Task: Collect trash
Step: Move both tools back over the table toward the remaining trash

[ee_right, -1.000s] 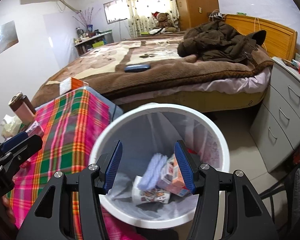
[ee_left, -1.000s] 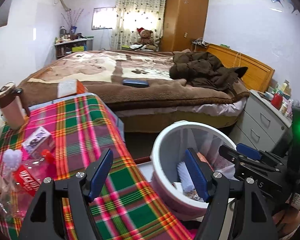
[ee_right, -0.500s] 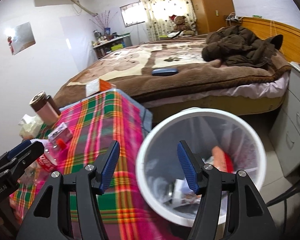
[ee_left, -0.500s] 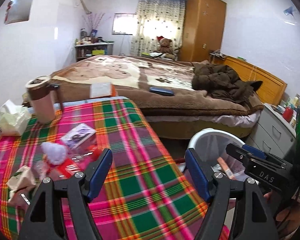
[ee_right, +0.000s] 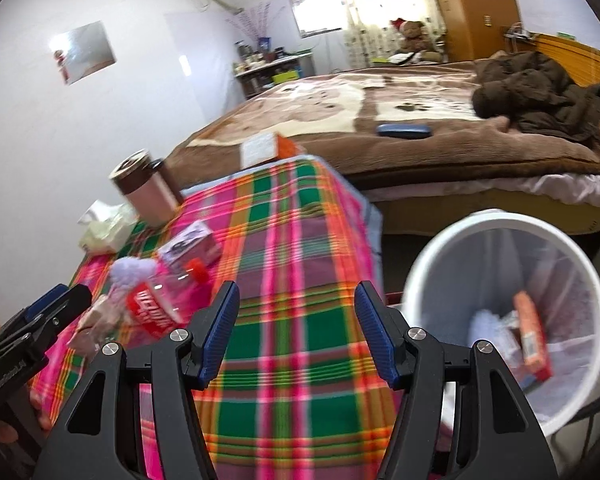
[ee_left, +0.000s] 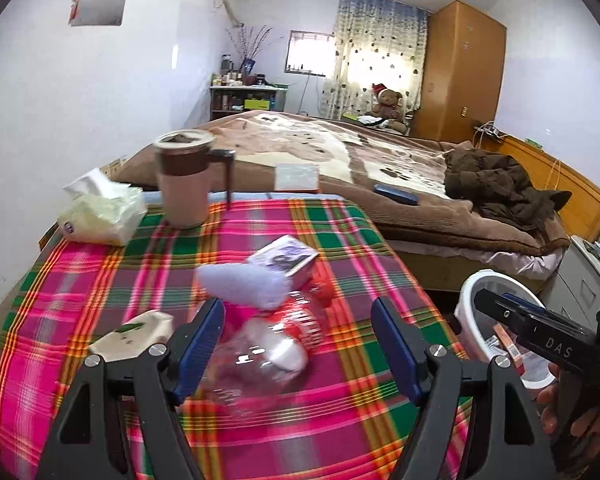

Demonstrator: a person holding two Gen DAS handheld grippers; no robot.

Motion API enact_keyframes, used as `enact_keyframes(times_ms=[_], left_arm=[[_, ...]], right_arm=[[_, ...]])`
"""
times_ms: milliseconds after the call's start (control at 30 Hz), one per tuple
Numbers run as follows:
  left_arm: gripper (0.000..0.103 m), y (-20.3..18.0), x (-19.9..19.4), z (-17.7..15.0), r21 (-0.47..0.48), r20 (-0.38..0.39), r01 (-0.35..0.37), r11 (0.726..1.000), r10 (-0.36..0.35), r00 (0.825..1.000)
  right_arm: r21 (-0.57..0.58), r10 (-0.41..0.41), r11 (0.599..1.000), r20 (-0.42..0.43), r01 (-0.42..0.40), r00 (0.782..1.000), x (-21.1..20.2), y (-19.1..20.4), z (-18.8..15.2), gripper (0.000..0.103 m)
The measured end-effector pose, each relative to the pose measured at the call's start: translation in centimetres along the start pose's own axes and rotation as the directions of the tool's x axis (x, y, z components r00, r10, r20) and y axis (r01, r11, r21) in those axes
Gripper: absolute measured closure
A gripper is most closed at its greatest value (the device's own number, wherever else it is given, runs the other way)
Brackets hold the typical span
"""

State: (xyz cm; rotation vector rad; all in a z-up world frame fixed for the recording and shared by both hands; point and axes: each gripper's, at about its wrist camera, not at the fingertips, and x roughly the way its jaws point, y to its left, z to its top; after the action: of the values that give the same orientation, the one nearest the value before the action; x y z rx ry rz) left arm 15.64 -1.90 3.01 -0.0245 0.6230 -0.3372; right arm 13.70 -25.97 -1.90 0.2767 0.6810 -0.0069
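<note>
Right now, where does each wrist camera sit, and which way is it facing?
Left wrist: on the left claw, angled down at the clear plastic bottle on the plaid tablecloth; its open blue fingers show, with the right claw alongside.
Right wrist: on the right claw, aimed at cloth beside the white trash bin.
Shared: bottle, bin, bed.

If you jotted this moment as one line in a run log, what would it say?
left gripper: open, empty, over plastic bottle | right gripper: open, empty, over plaid cloth | bin: holds trash
</note>
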Motion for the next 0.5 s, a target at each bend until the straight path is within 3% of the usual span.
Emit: enact_keyframes(times_ms=[100,500], left_arm=[[0.025,2.0,-0.1,-0.1,-0.009,-0.002,-0.052,0.999,0.052,0.999],[0.023,8.8,-0.3,-1.4,-0.063,-0.060,-0.110,0.992,0.106,0.993]], right_arm=[[-0.021,0.027,0.999,-0.026,-0.027,0.999,0.9,1.6,-0.3,0.042],[-0.019,0.147,0.988,-0.153,-0.152,0.977,4.3,6.9,-1.0,0.041]])
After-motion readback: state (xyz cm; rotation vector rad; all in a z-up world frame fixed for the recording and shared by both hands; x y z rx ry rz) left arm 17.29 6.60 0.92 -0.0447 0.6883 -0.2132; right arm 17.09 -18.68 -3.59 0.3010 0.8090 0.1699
